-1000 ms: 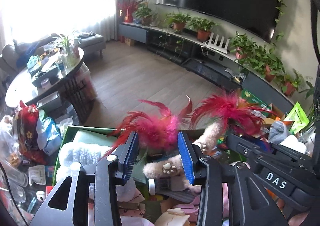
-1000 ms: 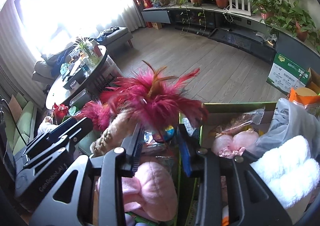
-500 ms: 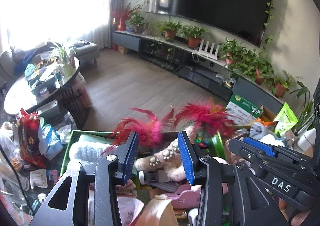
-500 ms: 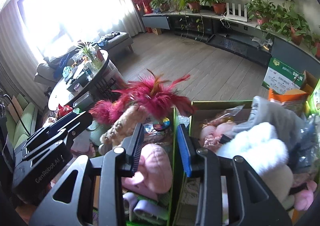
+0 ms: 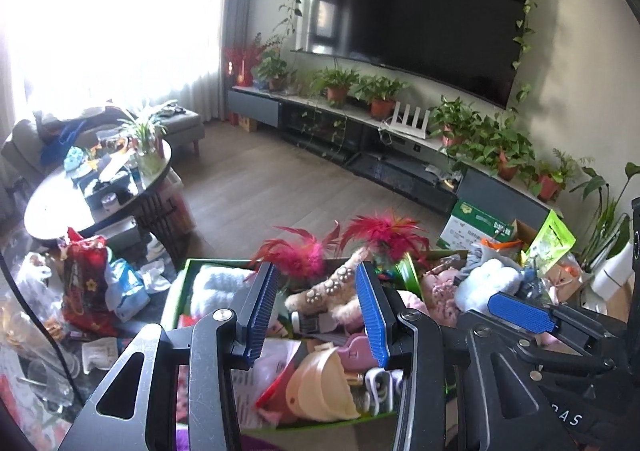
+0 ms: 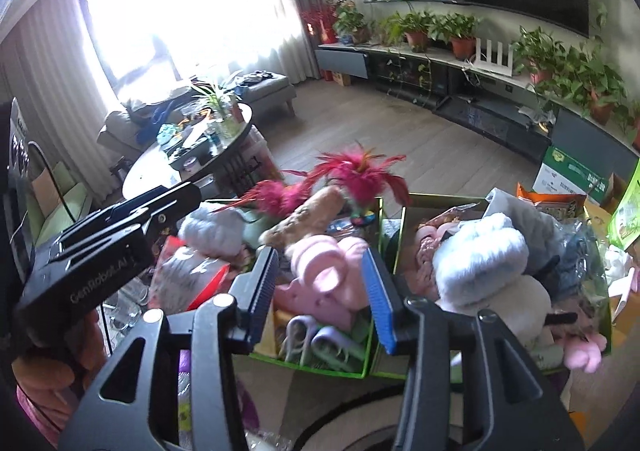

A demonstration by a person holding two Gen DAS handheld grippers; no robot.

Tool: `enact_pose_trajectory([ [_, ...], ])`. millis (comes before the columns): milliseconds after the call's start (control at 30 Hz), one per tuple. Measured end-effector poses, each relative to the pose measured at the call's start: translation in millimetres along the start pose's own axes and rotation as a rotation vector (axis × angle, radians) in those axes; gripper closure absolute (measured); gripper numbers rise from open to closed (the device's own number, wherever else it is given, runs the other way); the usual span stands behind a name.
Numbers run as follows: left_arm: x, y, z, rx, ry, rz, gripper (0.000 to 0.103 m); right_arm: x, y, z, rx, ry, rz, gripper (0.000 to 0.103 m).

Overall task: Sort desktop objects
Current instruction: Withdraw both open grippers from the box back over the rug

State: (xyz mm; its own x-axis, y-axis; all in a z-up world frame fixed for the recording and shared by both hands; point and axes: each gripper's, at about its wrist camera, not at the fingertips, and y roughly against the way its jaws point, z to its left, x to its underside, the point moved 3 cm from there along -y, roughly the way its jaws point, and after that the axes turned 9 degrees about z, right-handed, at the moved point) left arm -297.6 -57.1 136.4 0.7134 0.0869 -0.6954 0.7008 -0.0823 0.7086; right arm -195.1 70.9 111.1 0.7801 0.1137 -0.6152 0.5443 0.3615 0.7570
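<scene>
Feather toys (image 5: 360, 247) with fuzzy tan paw-shaped handles are seen lying across the top of a green box (image 6: 348, 369), whose contents are heaped high. Their long axes are tilted, the bushy red and magenta plumes pointing up and away toward the wooden floor, the paw ends, marked with pale pads, lying lower and nearer. Soft goods are packed beneath them: a pink plush piece (image 6: 332, 275), a white fluffy bundle (image 5: 216, 287) and a smooth cream plastic shell (image 5: 324, 391). A second green box (image 6: 600, 347) stands just beside the first and is filled with a pale blue fleecy item (image 6: 480, 259) and crinkled clear wrapping.

The left gripper (image 5: 316, 315) is held above the first box with its ribbed blue fingers (image 5: 262, 307) spread and nothing pinched between them. The right gripper (image 6: 326, 295) is likewise seen empty over the boxes, its jaws opening. Both boxes are set on a cluttered counter (image 6: 320, 391).
</scene>
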Motion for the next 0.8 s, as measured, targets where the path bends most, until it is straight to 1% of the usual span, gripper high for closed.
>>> enact_pose_trajectory([
  [133,12,22,1,-0.003,-0.011,-0.012,0.062,11,16,11,-0.019,0.027,-0.01,0.053],
  [300,29,48,-1,-0.002,-0.02,-0.022,0.062,32,32,27,-0.038,0.065,-0.012,0.053],
  [433,42,67,-3,-0.009,-0.026,-0.038,0.062,44,43,34,-0.052,0.075,-0.013,0.05],
  [600,61,96,-5,-0.018,-0.024,-0.084,0.062,60,60,43,-0.035,0.108,-0.034,0.049],
  [667,69,106,-6,-0.013,-0.021,-0.097,0.062,65,69,46,-0.033,0.118,-0.045,0.046],
  [800,82,126,-7,-0.011,-0.018,-0.122,0.062,75,86,54,-0.021,0.145,-0.069,0.045],
])
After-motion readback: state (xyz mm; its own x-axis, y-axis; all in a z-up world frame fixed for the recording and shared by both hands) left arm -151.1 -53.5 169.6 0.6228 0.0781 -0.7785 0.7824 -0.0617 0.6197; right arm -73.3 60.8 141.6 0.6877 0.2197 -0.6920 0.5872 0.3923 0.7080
